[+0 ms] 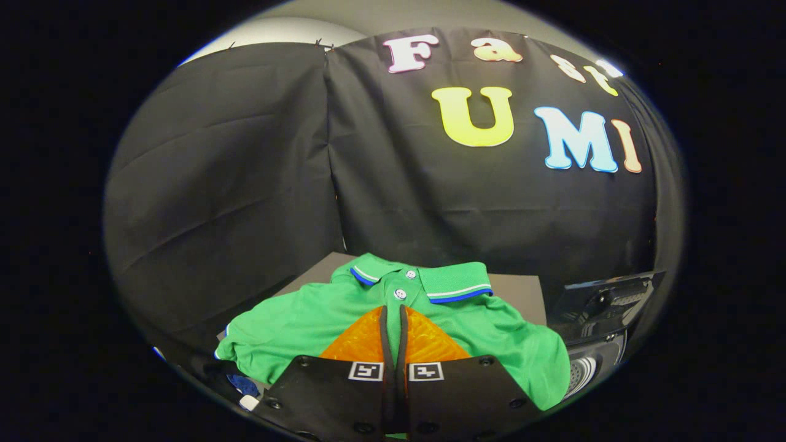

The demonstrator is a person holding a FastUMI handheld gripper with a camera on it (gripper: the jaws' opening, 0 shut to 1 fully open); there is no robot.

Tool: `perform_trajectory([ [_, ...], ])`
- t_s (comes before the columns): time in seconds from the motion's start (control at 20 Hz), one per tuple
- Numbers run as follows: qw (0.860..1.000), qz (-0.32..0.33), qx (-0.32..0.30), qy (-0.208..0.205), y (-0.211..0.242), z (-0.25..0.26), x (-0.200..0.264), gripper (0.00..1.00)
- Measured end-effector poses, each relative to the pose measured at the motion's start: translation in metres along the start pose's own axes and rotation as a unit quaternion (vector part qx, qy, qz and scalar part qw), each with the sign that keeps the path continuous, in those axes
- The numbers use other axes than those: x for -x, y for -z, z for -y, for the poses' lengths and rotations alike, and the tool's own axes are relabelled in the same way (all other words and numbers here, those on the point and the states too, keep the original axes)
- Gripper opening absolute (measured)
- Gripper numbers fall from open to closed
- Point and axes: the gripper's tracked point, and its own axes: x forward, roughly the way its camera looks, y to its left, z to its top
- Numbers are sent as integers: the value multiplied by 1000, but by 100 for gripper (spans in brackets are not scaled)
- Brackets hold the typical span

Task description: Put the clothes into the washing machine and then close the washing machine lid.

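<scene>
Gripper view | fingers [393, 310] pressed together | over green shirt [295, 319]

Cloth and gloss
Green polo shirt [295, 325]: matt knit cloth. Table [519, 294]: smooth, matt. Washing machine [599, 319]: glossy dark lid.

From my remote seat I see the polo shirt [307, 322] spread on the board [519, 294], its collar toward the booth wall, my gripper [393, 319] closed over its front, and the washing machine [605, 334] just right of it.
</scene>
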Motion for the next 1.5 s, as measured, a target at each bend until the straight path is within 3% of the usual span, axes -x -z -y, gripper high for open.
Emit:
perform_trajectory([
  [0.7, 998, 56, -33, 23, -27, 69, 74, 1],
  [1.05, 997, 74, -29, 20, -38, 134, 87, 1],
  [1.5, 995, 71, -53, 47, -29, 221, 95, 1],
])
